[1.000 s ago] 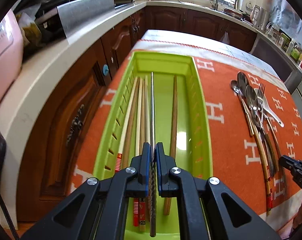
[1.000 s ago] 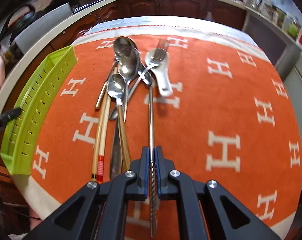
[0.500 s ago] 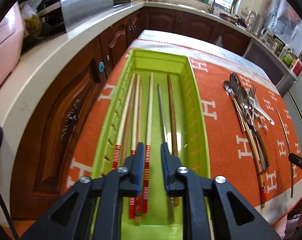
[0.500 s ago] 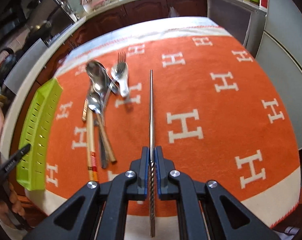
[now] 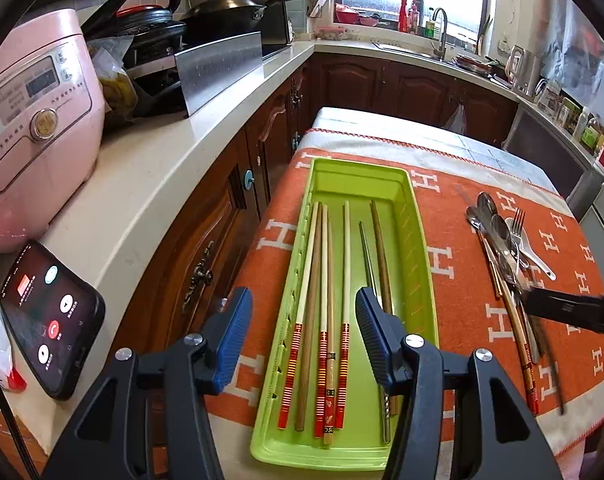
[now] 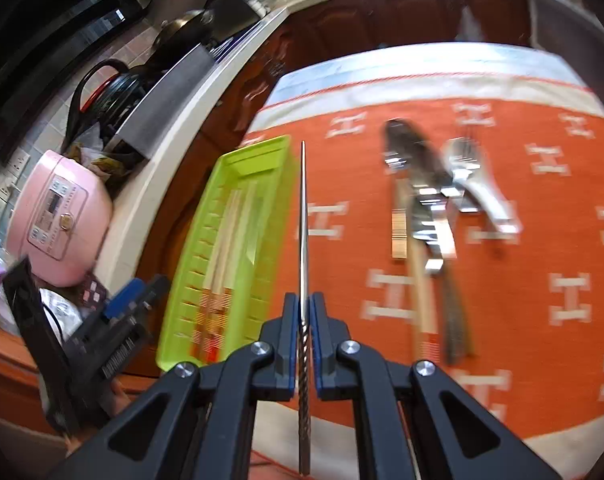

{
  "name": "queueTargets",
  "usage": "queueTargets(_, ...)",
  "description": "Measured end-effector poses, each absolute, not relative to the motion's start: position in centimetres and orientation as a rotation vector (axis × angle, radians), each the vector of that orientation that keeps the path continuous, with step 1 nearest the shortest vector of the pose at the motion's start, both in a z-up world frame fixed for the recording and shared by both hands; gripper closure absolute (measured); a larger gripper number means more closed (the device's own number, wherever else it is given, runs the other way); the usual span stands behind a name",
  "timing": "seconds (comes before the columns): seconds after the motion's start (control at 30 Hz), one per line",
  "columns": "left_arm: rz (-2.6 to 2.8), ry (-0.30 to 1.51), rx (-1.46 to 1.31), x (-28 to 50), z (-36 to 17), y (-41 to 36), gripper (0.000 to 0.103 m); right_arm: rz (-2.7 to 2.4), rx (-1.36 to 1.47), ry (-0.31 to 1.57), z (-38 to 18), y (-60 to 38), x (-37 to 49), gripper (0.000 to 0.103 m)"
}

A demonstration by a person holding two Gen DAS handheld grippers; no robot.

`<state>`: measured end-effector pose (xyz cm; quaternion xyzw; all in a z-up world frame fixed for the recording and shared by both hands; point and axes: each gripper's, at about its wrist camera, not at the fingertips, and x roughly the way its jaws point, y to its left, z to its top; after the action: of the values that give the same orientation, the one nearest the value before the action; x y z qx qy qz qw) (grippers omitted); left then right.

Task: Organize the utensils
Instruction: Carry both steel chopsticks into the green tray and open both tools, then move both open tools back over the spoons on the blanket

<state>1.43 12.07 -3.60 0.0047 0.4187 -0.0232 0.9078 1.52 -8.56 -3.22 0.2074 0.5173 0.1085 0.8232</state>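
Left gripper (image 5: 304, 322) jaws opening, empty, above the slotted lime-green plastic tray (image 5: 420, 248) of chopsticks at the orange cloth's left edge; right gripper (image 6: 303, 322) clamps a slim steel chopstick (image 6: 302, 216).

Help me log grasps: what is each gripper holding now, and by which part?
The right gripper pinches a metal chopstick near its twisted thick end. The left gripper is opening above the green tray, holding nothing.

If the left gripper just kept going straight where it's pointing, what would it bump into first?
Probably the chopsticks lying in the green tray. The left gripper points down over them, its jaws opening with nothing between them. How far below they lie is hard to judge.
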Motion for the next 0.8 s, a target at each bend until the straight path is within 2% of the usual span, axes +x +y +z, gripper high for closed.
queueTargets(0.43, -0.043, 0.914, -0.013, 2.0, -4.9, 12.3, 0.050, 0.302, 0.479, 1.202, -6.1, -2.3, 7.3, 0.096)
queueTargets(0.8, -0.070, 0.938, -0.019, 2.4, -4.9, 10.7, 0.050, 0.333, 0.473, 1.170, -5.7, -4.9, 5.6, 0.096)
